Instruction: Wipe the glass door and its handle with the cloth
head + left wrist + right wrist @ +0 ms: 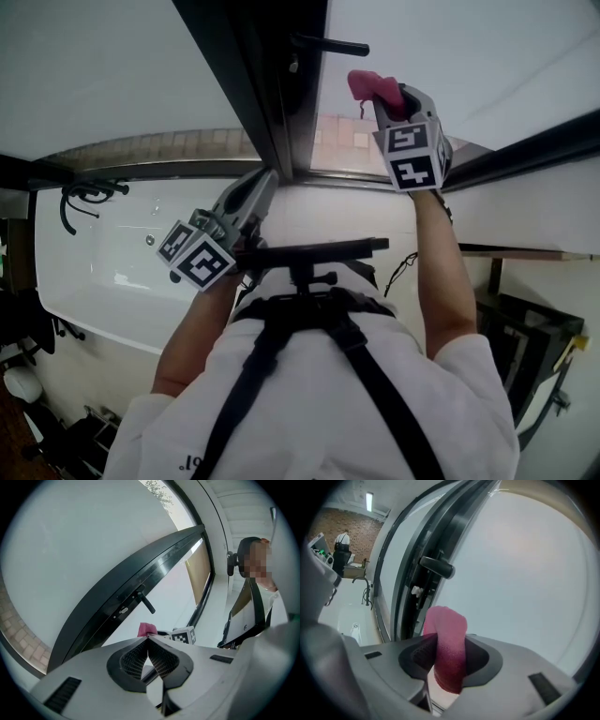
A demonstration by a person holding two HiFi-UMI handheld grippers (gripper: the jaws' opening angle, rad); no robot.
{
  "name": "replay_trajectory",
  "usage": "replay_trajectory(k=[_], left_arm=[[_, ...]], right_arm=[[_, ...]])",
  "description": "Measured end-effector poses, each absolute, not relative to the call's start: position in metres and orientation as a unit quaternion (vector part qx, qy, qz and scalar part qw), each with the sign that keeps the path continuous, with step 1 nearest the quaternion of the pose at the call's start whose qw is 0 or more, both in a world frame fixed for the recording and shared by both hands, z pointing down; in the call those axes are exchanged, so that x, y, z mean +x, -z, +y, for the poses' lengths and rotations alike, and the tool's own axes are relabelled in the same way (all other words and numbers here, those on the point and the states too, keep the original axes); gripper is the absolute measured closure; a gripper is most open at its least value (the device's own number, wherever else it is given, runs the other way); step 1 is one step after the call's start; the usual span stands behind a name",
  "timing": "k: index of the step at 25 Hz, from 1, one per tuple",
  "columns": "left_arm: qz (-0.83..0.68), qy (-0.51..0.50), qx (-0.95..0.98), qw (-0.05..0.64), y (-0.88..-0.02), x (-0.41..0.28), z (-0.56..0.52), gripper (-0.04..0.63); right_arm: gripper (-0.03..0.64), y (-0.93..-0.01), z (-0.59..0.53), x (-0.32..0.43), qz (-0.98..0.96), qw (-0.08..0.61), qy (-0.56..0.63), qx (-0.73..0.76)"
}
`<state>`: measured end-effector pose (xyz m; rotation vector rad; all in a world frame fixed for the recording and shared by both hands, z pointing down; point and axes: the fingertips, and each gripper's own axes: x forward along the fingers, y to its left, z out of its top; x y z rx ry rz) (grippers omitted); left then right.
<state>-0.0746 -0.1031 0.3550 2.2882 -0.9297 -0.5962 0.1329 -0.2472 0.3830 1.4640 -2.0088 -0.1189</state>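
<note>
Cloth [449,620] clenched in my right gripper [450,641] protrudes little, left gripper [148,644] closed and empty; I judge bare jaw tips could scrape the glass door [525,573].

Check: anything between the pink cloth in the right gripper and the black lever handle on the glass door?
Nothing visible. The right gripper is shut on the pink cloth; only open air lies between it and the black lever handle. The left gripper, shut and empty, is off to the side.
</note>
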Motion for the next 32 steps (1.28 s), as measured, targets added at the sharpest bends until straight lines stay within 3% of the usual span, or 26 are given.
replay_trajectory(k=[7, 18, 32], left_arm=[[-0.357, 0.22, 0.857, 0.3, -0.361, -0.074, -0.096, 0.594], [-0.387, 0.224, 0.84, 0.305, -0.371, -0.091, -0.091, 0.594], [-0.403, 0.226, 0.832, 0.308, -0.374, -0.107, -0.084, 0.594]], right_arm=[[0.476, -0.399, -0.238, 0.109, -0.8, 0.281, -0.004, 0.53], [0.476, -0.353, -0.265, 0.043, -0.859, 0.05, -0.158, 0.484], [0.476, -0.395, -0.281, 0.01, -0.858, 0.094, -0.162, 0.478]])
